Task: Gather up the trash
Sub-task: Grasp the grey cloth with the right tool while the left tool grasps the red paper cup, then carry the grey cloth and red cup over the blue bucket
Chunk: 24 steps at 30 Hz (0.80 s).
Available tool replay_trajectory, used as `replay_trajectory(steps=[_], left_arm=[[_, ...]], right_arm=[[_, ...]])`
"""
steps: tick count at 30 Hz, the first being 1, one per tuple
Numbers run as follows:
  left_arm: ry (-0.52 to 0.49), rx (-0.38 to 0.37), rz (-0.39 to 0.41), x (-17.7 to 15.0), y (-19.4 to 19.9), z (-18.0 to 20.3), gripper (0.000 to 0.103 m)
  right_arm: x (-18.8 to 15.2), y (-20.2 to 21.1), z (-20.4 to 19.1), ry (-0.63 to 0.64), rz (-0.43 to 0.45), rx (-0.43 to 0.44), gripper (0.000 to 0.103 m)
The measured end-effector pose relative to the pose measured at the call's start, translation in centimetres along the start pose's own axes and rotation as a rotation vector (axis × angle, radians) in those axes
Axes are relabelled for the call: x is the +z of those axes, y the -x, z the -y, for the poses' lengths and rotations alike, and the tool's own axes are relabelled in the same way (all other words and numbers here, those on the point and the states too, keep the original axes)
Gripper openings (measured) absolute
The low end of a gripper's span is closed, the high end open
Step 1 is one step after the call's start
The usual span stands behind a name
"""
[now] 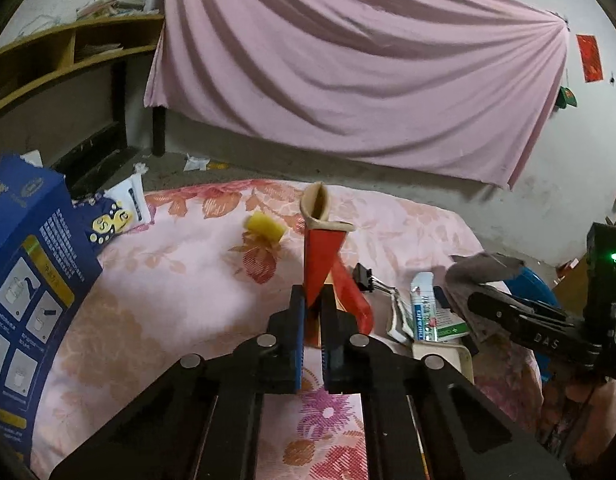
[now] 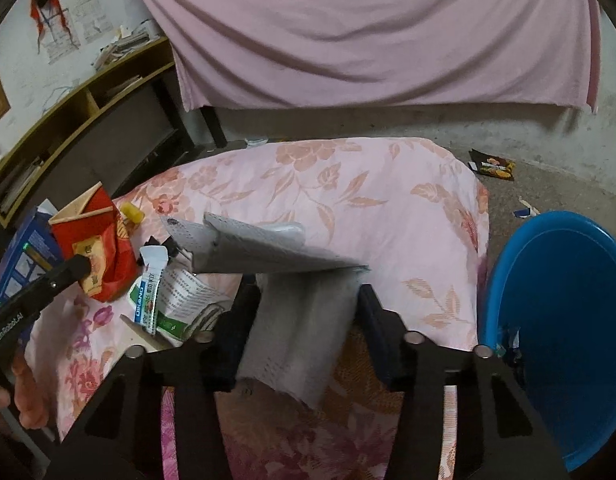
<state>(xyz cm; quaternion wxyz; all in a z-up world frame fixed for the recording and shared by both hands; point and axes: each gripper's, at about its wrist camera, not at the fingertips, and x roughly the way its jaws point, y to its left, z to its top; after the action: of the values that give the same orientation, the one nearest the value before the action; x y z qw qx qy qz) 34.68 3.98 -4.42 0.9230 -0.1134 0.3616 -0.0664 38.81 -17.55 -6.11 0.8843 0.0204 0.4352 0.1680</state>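
My left gripper is shut on the lower end of a red paper packet with a beige open top, held upright above the floral bedspread. The right wrist view shows that packet at the left, with the left gripper on it. My right gripper is shut on a folded grey perforated sheet, lifted off the bed. From the left wrist view, the right gripper and its grey sheet are at the right. A blue basin stands on the floor beside the bed.
A toothpaste tube, a printed leaflet, a black binder clip and a yellow sponge lie on the bed. A blue box stands at the left. A dark wrapper lies on the floor. A pink cloth hangs behind.
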Motion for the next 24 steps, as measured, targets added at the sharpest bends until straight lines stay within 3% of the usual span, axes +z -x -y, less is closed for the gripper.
replay_trajectory(steps=[6,8,15,24], left_arm=[[-0.029,-0.004,0.033,-0.3,0.5,0.6,0.003],[-0.027,-0.003,0.042,-0.4,0.5,0.6,0.003],[-0.039,-0.04,0.178,-1.2,3.5,0.9,0.003],[-0.114,-0.026,0.424,-3.0,8.7,4.1,0.003]], right_arm=[[-0.1,0.1,-0.1,0.006,0.001,0.03,0.017],[-0.1,0.4,-0.3,0.013,0.017,0.037,0.013],[-0.3,2.4,-0.9,0.021,0.127,0.086,0.011],[-1.4,7.5,-1.4,0.054,0.395,0.114,0.011]])
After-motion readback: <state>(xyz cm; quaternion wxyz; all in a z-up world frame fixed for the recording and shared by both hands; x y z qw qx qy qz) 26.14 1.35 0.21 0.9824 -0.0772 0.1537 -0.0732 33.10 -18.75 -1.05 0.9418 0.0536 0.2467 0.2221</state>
